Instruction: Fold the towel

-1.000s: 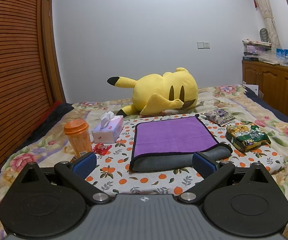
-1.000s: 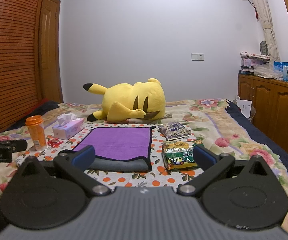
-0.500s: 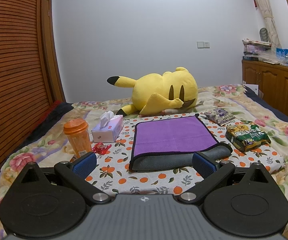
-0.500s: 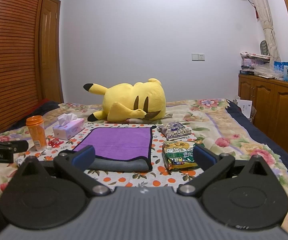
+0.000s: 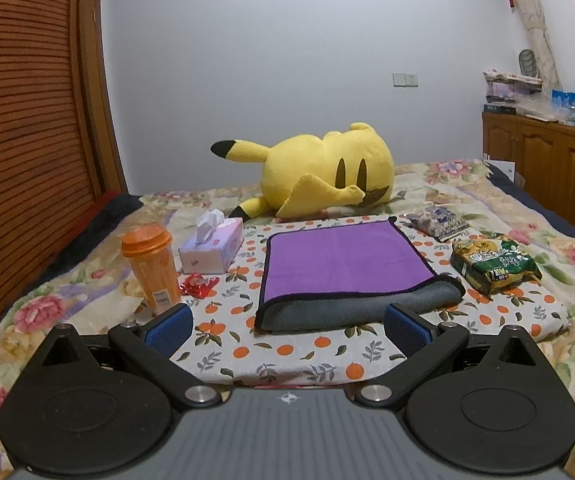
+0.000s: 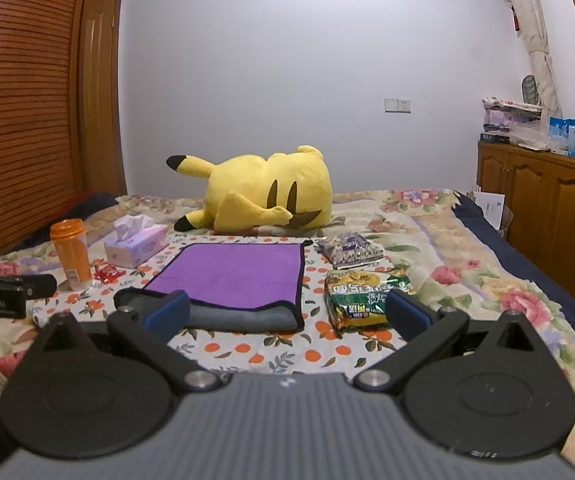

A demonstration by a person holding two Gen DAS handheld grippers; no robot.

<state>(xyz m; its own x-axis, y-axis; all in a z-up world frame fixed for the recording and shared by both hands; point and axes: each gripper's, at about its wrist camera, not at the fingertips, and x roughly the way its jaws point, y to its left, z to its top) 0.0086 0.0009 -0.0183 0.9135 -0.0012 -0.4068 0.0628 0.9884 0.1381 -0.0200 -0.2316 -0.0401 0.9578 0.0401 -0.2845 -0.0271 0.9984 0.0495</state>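
Holding both the left tongs [image 5: 287, 326] and right tongs [image 6: 285, 312] wide and empty before the purple towel [image 5: 343, 258] on the bed [image 5: 287, 364], we risk pinching the orange-print sheet [image 5: 287, 354] underneath too.

I'm seeing the left gripper [image 5: 287, 326] showing as matte black linkage arms with round silver pivot screws, ribbed blue pads [image 5: 169, 326] and a grooved grey housing bearing a small emblem. The right gripper [image 6: 287, 312] is looking identical, its blue pads [image 6: 407, 312] equally ribbed.
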